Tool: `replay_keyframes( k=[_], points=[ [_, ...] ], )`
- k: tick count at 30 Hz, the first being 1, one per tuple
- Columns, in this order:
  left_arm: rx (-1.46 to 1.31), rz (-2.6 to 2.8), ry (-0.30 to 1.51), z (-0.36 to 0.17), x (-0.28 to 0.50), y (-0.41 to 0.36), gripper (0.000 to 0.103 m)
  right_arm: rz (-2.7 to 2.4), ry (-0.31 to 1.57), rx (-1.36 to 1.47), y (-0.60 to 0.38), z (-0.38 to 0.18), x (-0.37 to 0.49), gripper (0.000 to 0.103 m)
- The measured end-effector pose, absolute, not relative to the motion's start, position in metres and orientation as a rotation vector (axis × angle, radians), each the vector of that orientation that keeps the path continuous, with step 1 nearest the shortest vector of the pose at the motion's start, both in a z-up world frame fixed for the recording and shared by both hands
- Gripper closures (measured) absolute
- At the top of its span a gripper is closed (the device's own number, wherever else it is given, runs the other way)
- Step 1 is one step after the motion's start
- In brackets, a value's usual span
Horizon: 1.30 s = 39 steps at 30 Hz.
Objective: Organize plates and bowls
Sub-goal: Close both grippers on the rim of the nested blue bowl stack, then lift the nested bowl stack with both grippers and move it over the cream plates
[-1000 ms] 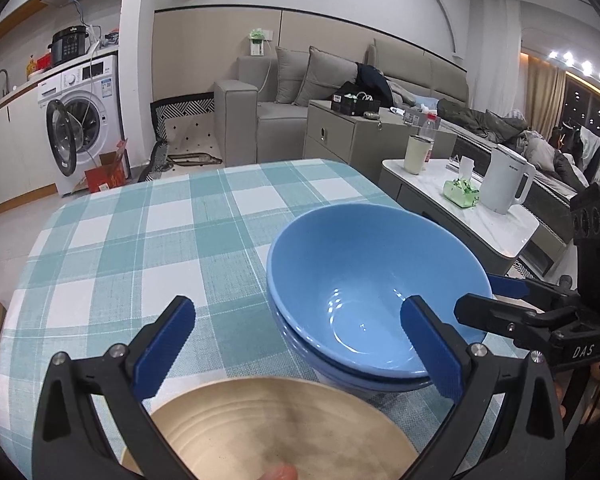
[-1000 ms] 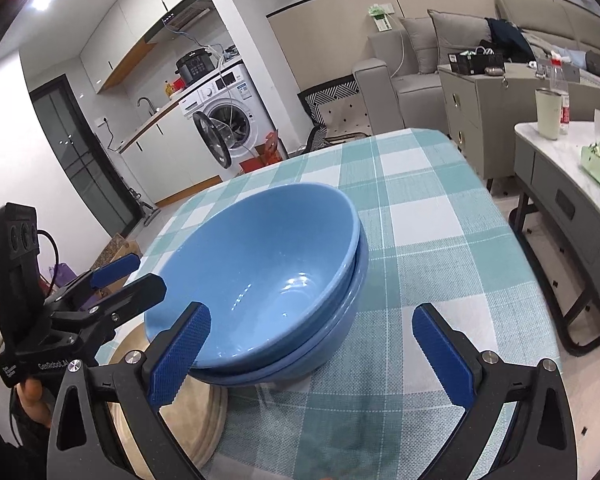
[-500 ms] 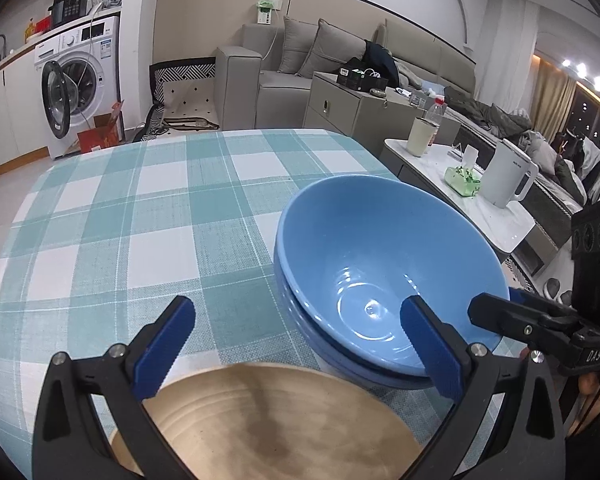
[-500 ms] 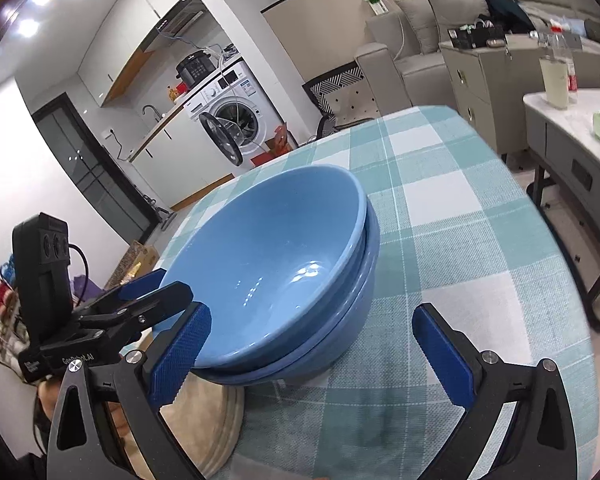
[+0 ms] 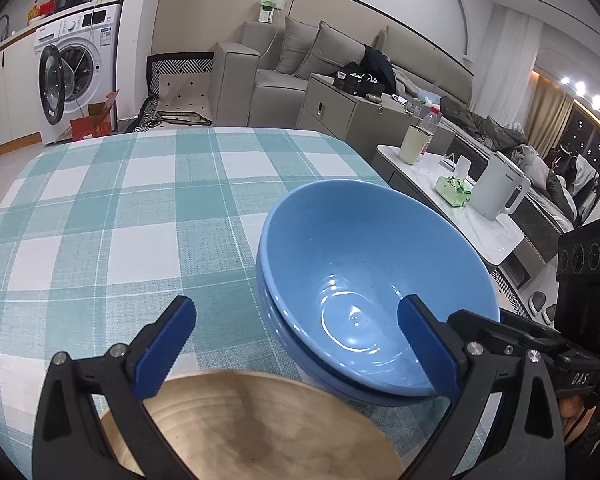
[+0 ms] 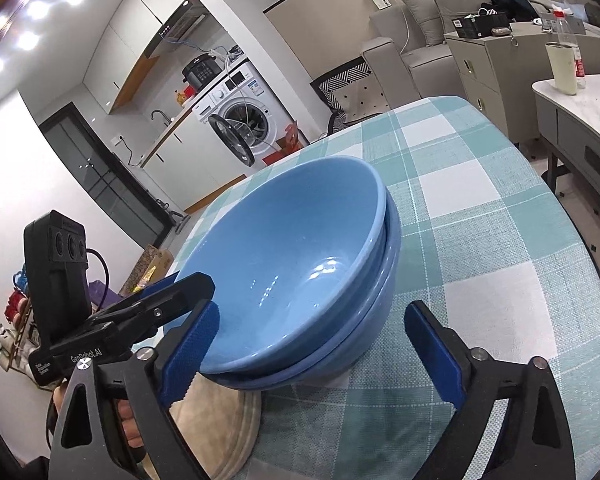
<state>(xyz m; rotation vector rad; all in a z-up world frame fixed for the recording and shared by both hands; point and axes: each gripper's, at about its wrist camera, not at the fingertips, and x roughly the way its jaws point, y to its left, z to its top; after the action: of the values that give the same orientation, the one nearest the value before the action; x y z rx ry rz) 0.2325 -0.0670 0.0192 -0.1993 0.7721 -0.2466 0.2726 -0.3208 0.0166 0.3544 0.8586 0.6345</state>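
Observation:
Two blue bowls (image 5: 364, 280) sit nested on the checked tablecloth (image 5: 120, 220); they also show in the right wrist view (image 6: 300, 264). A tan plate (image 5: 256, 428) lies on the cloth in front of them, its edge showing in the right wrist view (image 6: 220, 420). My left gripper (image 5: 296, 348) is open and empty above the plate, its right finger over the bowls' near rim. My right gripper (image 6: 312, 352) is open and empty, its jaws standing either side of the bowls' near side.
The table's right edge drops to the floor (image 6: 540, 160). A low white side table (image 5: 460, 200) with a kettle (image 5: 498, 190) and cup stands to the right. A washing machine (image 5: 76, 68) and sofa (image 5: 300, 68) stand behind.
Both grippers have moved in closer to the bowls and lower. The bowls and plate have stayed where they were. Both grippers stay open.

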Motion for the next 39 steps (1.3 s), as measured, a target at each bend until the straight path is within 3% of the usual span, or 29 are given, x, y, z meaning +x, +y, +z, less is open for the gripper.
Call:
replay_keyframes(
  k=[6,9,12,24,39],
  points=[
    [-0.211,-0.26,0.777,0.019,0.234,-0.069,0.016,0.632,0.85,0.382,-0.323,0.017,0.273,0.019],
    [-0.215,-0.271,0.784,0.018,0.235,-0.069,0.032,0.633,0.845,0.385,-0.323,0.018,0.273,0.022],
    [-0.224,-0.281,0.793,0.017,0.235,-0.069,0.04,0.634,0.842,0.387,-0.323,0.018,0.273,0.023],
    [-0.213,-0.285,0.804,0.015,0.236,-0.072,0.049,0.615,0.834,0.393,-0.324,0.019,0.271,0.027],
    [-0.175,-0.256,0.805,0.015,0.233,-0.077,0.051,0.59,0.817,0.352,-0.32,0.022,0.268,0.031]
  ],
)
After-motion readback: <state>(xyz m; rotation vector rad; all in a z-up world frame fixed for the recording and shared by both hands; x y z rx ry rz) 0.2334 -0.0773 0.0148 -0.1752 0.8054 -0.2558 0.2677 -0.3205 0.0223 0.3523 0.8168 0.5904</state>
